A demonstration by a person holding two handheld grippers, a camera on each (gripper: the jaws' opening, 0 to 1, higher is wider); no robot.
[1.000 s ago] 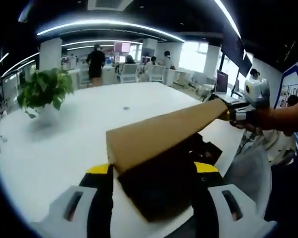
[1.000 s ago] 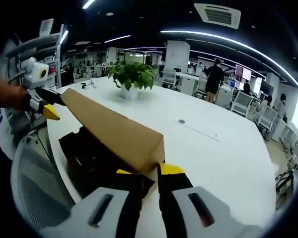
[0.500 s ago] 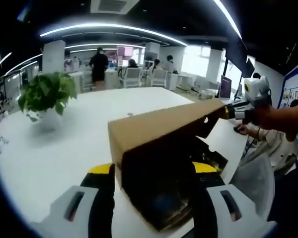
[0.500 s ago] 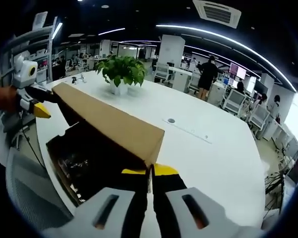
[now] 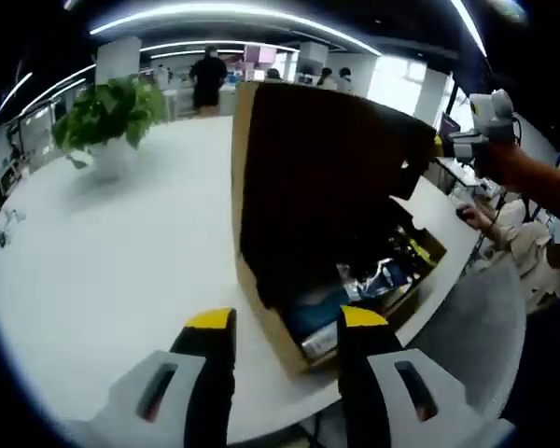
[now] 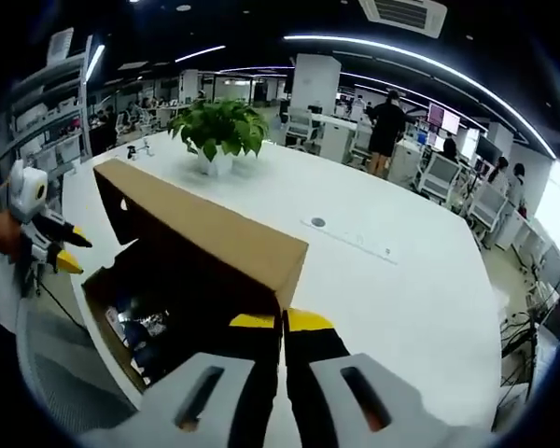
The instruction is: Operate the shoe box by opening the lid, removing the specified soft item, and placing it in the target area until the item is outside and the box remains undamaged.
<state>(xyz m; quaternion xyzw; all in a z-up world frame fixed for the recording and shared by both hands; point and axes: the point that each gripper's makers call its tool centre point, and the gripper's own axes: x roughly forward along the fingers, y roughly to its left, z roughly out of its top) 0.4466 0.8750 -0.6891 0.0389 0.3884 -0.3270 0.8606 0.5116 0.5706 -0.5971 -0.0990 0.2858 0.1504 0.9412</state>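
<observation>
Where the white table [image 5: 103, 271] meets its near edge, I see the shoe box [image 5: 303, 345] sitting with its lid [image 5: 317, 177] raised on its long hinge, the dark inner face of the lid turned toward my left gripper view. My left gripper [image 5: 285, 322] hovers released, its yellow-tipped jaws apart and clear of the lid, with the near corner of the box just beyond them. My right gripper [image 6: 281, 322] is clenched on the corner of the lid [image 6: 205, 233], jaws pressed together at the cardboard edge; it also appears at the far corner of the lid in the left gripper view [image 5: 448, 147], with a hand [image 5: 523, 168] behind it. Inside the box [image 6: 107, 322] lie dark, crumpled contents with a blue and shiny patch [image 5: 359, 285]; I cannot tell which of them is the soft item. My left gripper [image 6: 61, 252] shows beyond the far end of the box in the right gripper view, apart from the cardboard. A potted plant [image 6: 219, 131] stands farther along the table [image 6: 401, 280], well apart from the box. People [image 6: 385, 117] stand among desks in the background.
</observation>
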